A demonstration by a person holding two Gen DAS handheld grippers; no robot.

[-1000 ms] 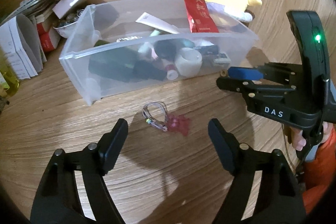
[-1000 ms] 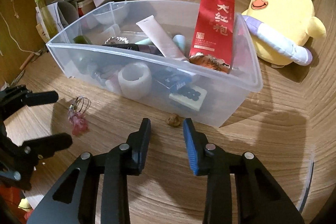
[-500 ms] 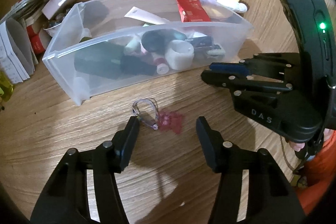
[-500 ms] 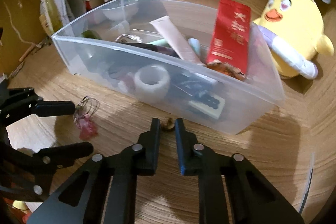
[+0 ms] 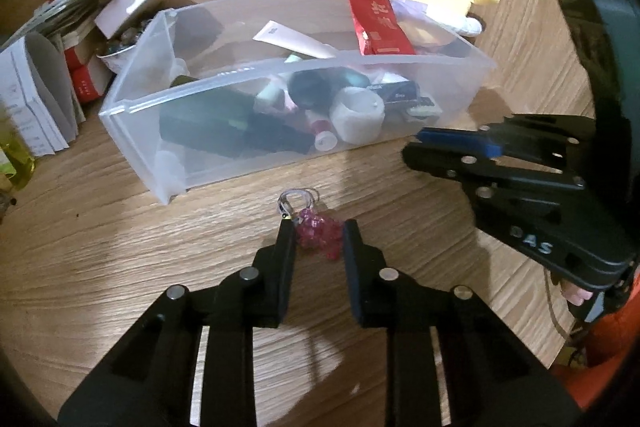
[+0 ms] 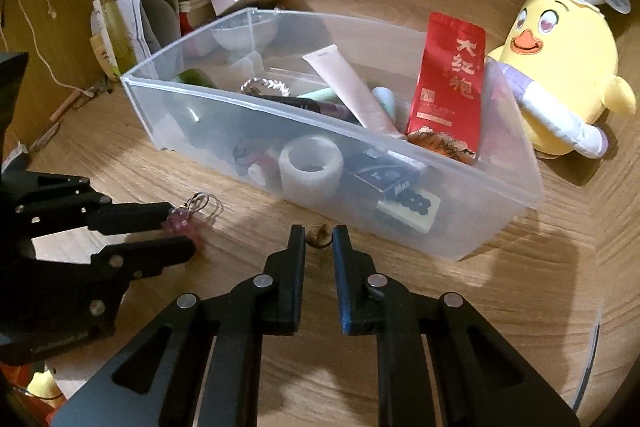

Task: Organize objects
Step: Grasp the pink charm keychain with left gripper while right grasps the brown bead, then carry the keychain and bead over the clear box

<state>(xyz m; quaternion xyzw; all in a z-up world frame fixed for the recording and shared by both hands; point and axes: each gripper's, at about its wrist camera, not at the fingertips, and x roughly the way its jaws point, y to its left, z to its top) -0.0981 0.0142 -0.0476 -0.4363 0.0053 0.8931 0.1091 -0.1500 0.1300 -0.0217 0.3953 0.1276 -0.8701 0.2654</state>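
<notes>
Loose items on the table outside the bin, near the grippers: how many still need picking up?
2: a pink charm keyring between the left gripper fingers, and a small brown nut-like piece at the right gripper tips.

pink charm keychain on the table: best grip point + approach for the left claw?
Take the pink bead cluster, not the thin wire rings: it is the bulkiest part, and the rings lie flat on the table. Come from above on the near side, as the left claw already straddles it, fingers either side. The clear bin blocks the far side.
</notes>
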